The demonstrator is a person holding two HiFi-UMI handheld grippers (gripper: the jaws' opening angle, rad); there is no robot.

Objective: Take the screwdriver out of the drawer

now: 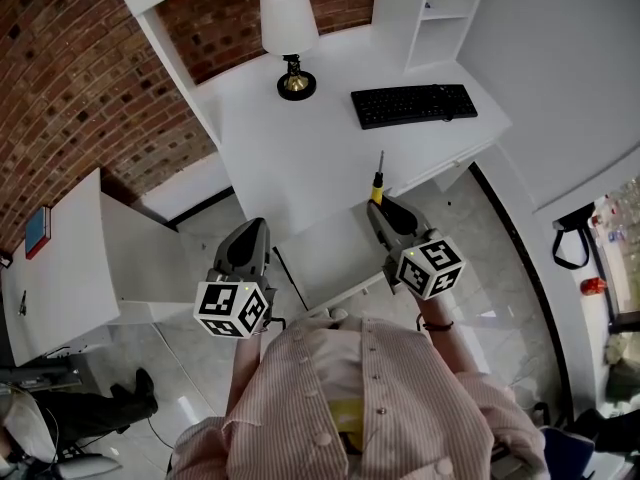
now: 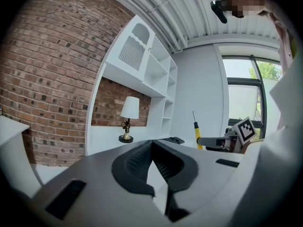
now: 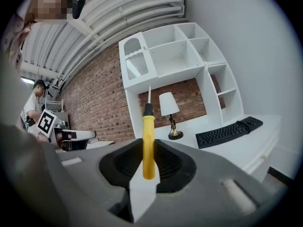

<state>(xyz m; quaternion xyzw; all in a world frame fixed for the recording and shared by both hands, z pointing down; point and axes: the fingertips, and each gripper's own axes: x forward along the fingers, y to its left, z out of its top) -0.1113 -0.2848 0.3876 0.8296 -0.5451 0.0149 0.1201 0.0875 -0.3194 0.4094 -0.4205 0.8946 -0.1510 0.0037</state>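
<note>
Jaws of the right gripper [image 3: 148, 142] pinch the yellow handle of the screwdriver [image 3: 148, 150], which stands upright between them, its metal shaft rising above the jaw tips. Jaws of the left gripper [image 2: 151, 144] are pressed together with nothing between them. Ahead of both pairs of jaws lies the white worktop [image 1: 300, 158], carrying a black keyboard [image 1: 414, 104] beyond the right jaws and a white-shaded lamp [image 1: 289, 43] farther back.

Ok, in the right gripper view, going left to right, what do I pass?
left gripper → screwdriver, upright in the right gripper's jaws → lamp → keyboard
</note>
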